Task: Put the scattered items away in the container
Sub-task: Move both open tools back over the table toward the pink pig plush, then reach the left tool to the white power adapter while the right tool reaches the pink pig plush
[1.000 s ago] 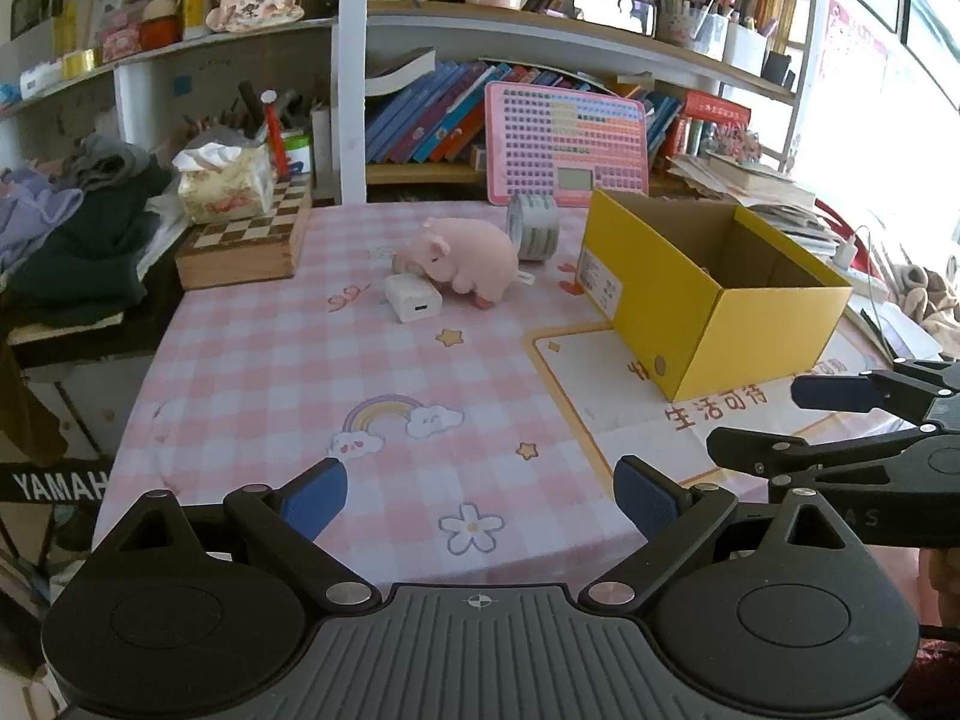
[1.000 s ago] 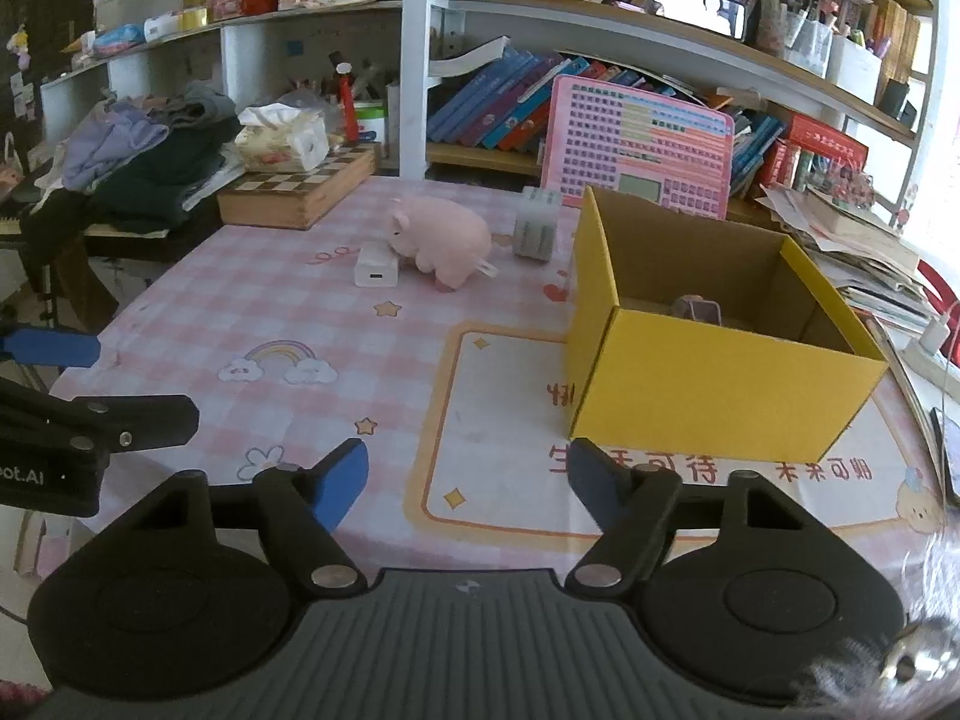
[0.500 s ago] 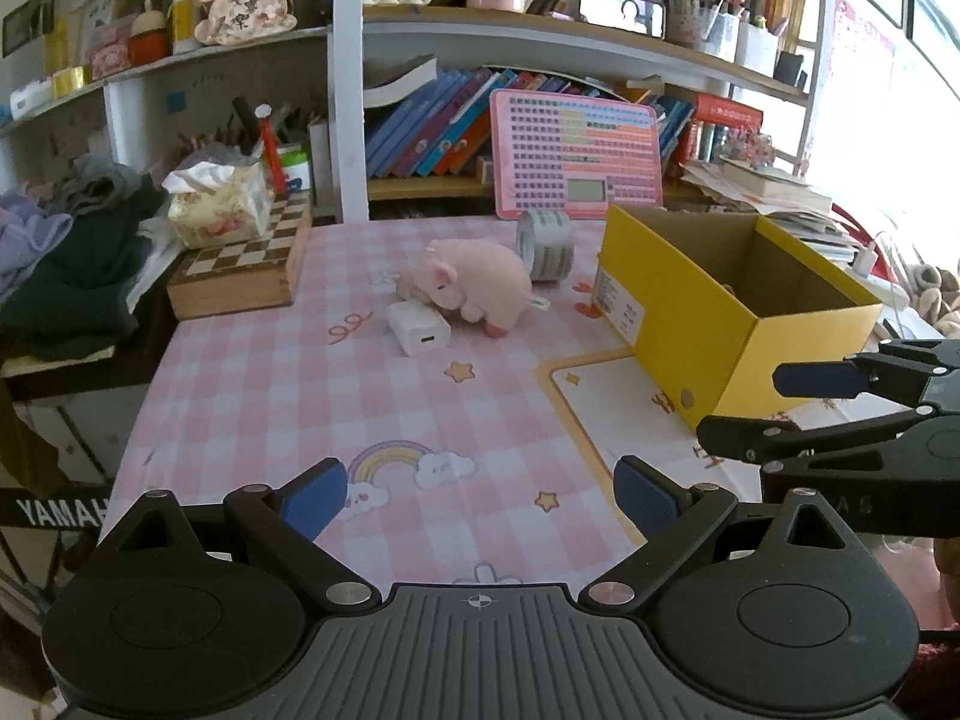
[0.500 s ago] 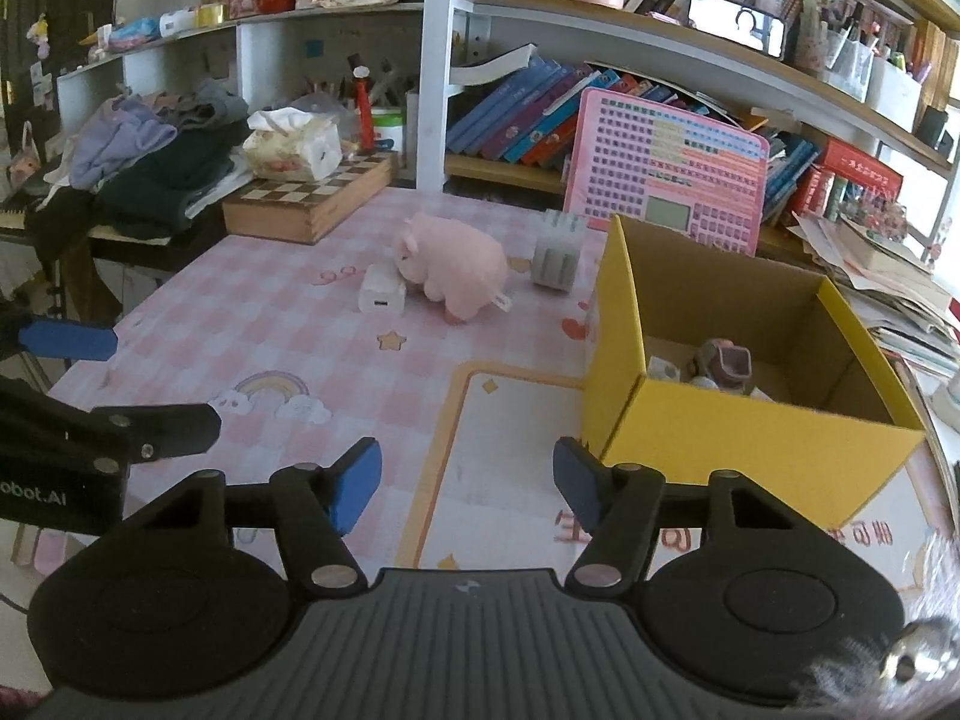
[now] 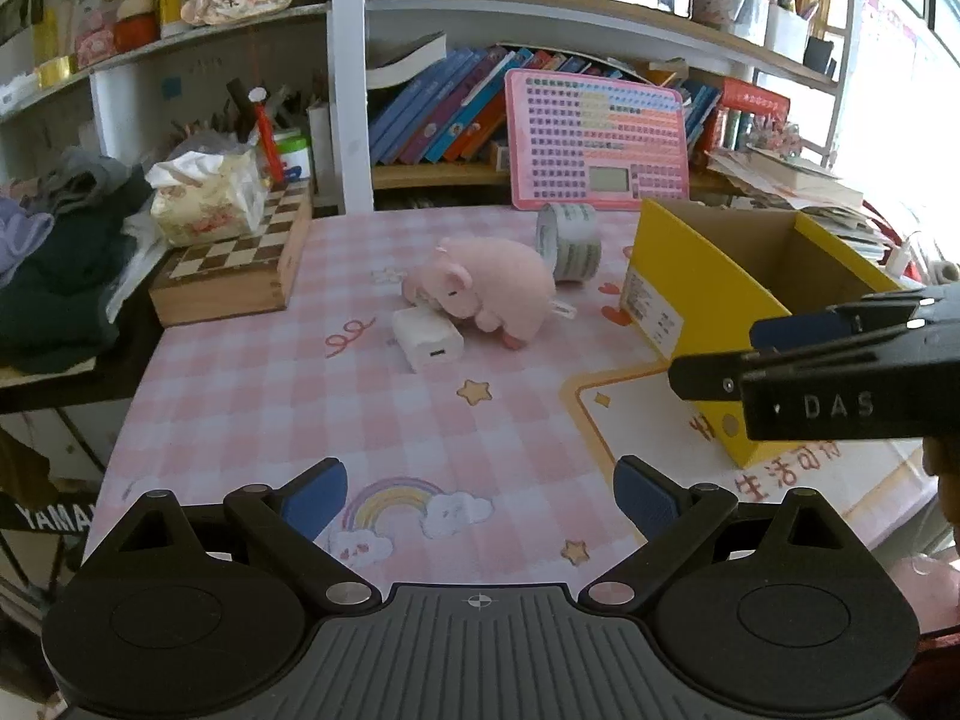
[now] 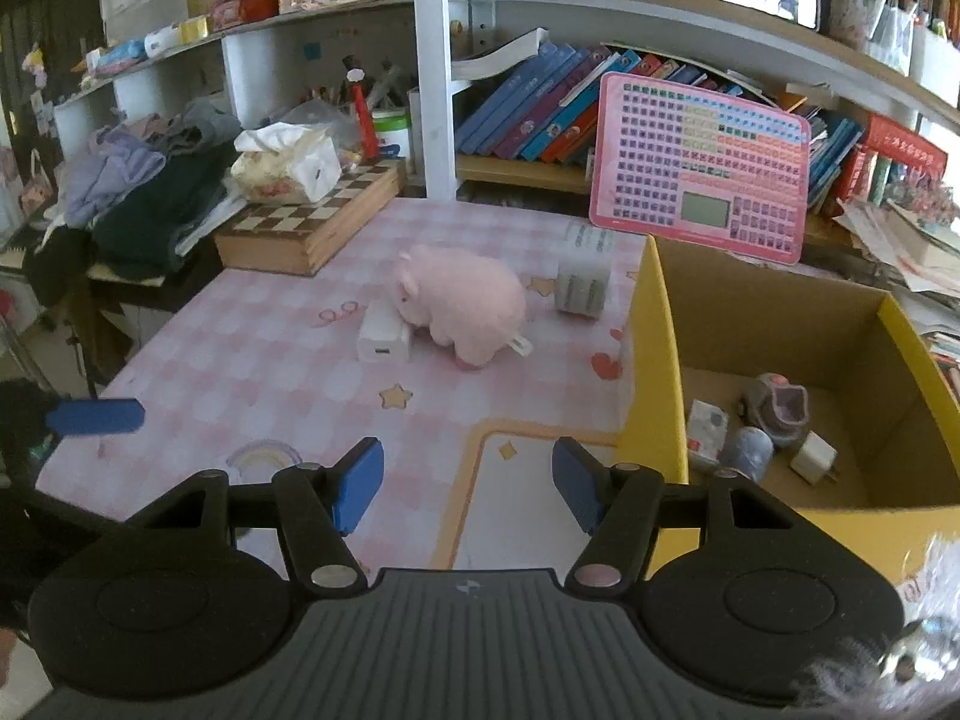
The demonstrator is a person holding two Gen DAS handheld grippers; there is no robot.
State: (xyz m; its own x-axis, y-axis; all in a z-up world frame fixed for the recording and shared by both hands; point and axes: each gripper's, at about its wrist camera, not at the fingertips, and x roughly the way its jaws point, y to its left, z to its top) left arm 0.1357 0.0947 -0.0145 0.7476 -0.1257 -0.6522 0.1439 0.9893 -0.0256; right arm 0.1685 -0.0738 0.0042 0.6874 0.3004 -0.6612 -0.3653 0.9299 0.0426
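Nearer now: fuzzy plush pig

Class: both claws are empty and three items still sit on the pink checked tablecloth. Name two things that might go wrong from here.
1. The soft pink plush pig leans on the white rectangular charger; lifting one may shift the other.
2. The upright grey tape roll could roll away if nudged.

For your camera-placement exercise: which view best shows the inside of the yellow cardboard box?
The right wrist view: it looks down into the yellow cardboard box, showing small items on its floor. The left wrist view shows only its outer wall and upper inside.
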